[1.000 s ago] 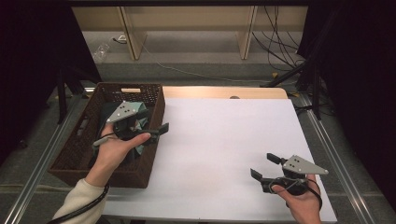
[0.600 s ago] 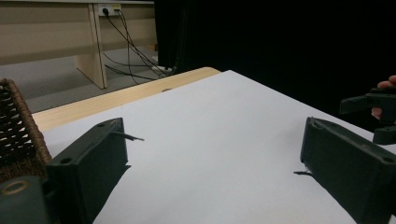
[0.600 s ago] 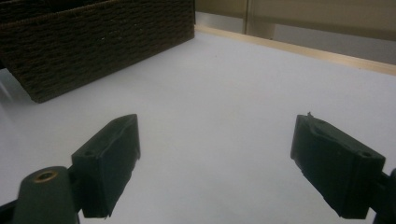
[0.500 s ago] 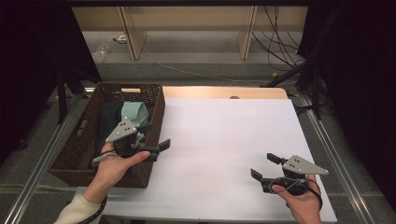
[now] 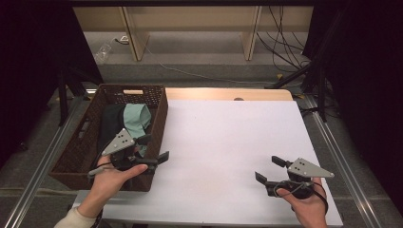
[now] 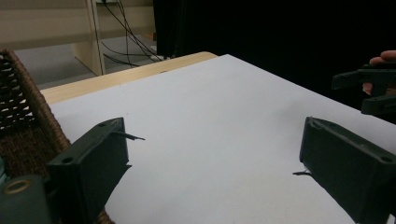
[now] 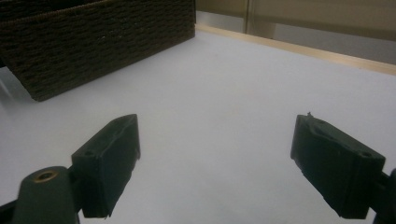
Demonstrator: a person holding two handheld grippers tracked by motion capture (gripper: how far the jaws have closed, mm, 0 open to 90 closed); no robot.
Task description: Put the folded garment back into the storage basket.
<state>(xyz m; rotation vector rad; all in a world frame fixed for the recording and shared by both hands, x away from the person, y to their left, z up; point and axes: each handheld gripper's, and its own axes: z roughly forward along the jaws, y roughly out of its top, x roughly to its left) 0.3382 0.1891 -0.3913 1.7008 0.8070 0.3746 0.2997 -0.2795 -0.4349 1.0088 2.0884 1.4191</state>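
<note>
Left gripper (image 5: 153,148) jaws spread wide, empty, over the right wall of the dark brown woven wicker basket (image 5: 71,156), basket's long axis running away from the person, pale green folded cloth (image 5: 136,118) inside, right gripper (image 5: 269,169) jaws released above the white tabletop (image 5: 223,137)

I work in what looks like a lab or recording studio, not a home. My bench (image 5: 228,142) is covered in plain white, with a bare wooden strip at its far edge, and metal rails (image 5: 43,161) run along both sides. Black curtains (image 5: 366,71) close in the left and right. Beyond the bench, loose cables (image 5: 280,52) trail over a grey floor past pale wooden furniture legs (image 5: 134,33), and a dark stand (image 5: 318,71) rises at the right.
</note>
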